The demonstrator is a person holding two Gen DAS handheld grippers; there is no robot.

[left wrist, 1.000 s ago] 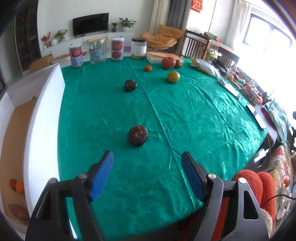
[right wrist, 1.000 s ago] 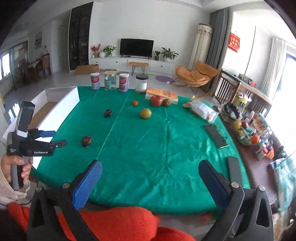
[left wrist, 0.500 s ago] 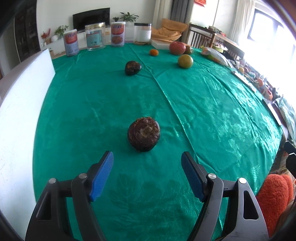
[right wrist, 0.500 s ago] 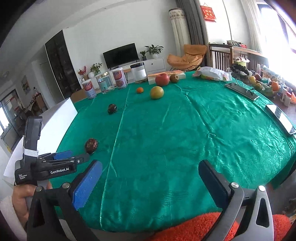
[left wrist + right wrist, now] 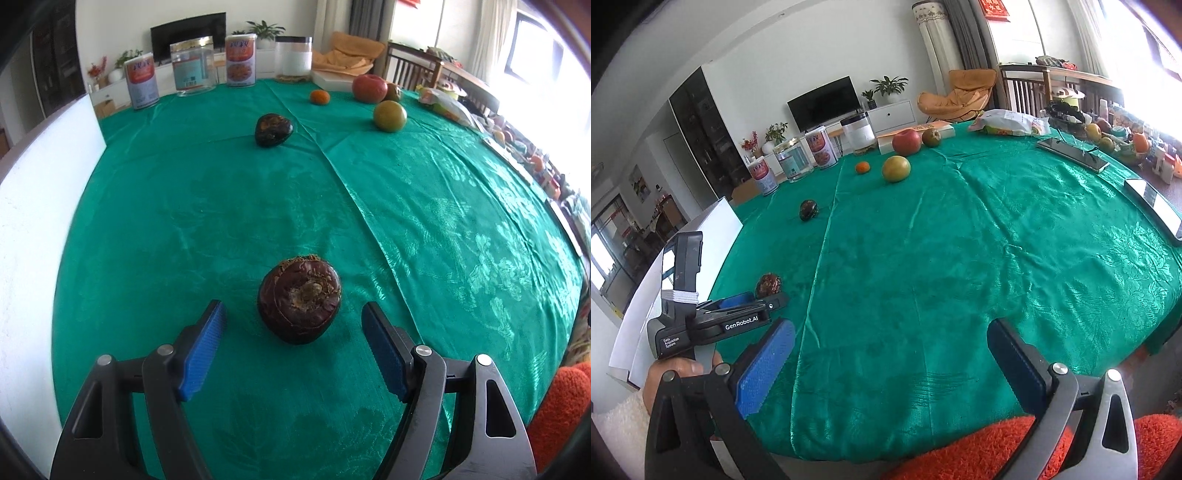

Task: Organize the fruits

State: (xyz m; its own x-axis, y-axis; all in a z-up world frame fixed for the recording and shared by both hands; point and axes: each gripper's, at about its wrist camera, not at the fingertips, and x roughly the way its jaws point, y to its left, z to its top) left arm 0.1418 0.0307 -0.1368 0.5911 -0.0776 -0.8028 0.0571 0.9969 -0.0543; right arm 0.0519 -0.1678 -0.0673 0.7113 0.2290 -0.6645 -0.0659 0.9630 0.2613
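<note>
Both grippers have black frames, blue ribbed pads (image 5: 202,349) and silver screws. The left gripper (image 5: 753,297) reads "GenRobot.AI". The hand (image 5: 670,376) wears a fluffy white sleeve (image 5: 617,424).

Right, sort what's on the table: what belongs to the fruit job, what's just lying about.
Job: dark brown fruit before the open left gripper, second dark fruit, small orange, green-yellow fruit, red apple.

Lying about: four canisters, phones, snack bag.

Bright daylight floods in from the right, blowing out the window (image 5: 535,55) to white. The green cloth (image 5: 960,258) shows sheen. Fisheye curvature bends edges; corners vignette black. Focus sharp.
</note>
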